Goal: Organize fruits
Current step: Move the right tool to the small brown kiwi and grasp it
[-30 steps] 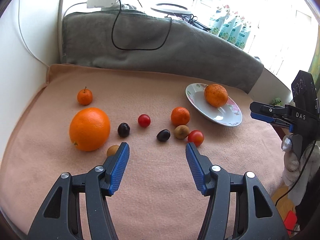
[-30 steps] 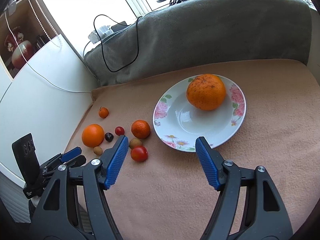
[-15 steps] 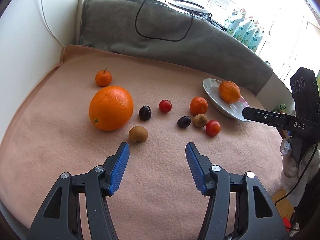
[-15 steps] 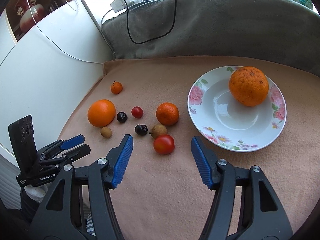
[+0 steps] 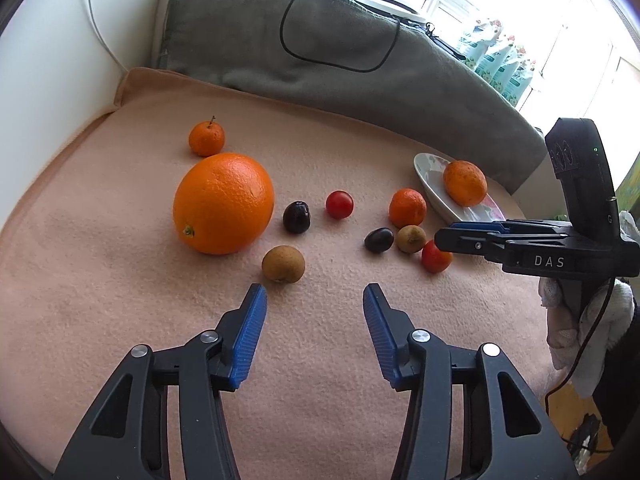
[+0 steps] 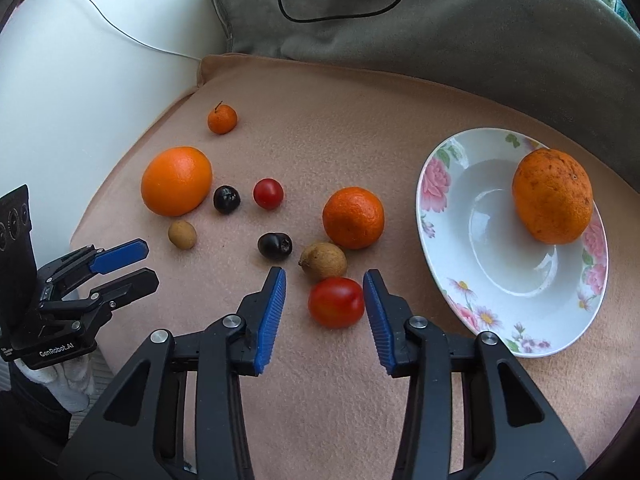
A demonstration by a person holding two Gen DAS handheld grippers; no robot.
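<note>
Loose fruit lies on a peach blanket (image 5: pixel 120 300). My right gripper (image 6: pixel 324 276) is open with its jaws on either side of a red tomato (image 6: pixel 335 301), not touching it. A floral plate (image 6: pixel 480 280) at the right holds a rough orange (image 6: pixel 552 196). My left gripper (image 5: pixel 314 292) is open and empty, just short of a small brown fruit (image 5: pixel 283 264). A big orange (image 5: pixel 224 203) sits left of it. The right gripper also shows in the left wrist view (image 5: pixel 444 238), over the tomato (image 5: pixel 435 257).
Other fruit: a small mandarin (image 6: pixel 222 119), two dark fruits (image 6: pixel 227 199) (image 6: pixel 274 245), a second tomato (image 6: pixel 268 193), a tangerine (image 6: pixel 353 217), a brown fruit (image 6: pixel 324 260). A grey blanket (image 6: pixel 440 20) with a black cable rises behind. A white wall (image 6: pixel 100 60) bounds the left.
Both grippers moved forward and lower toward the fruit. The right one swung left from the plate and now straddles the near tomato. The left one closed in on the small brown fruit.
</note>
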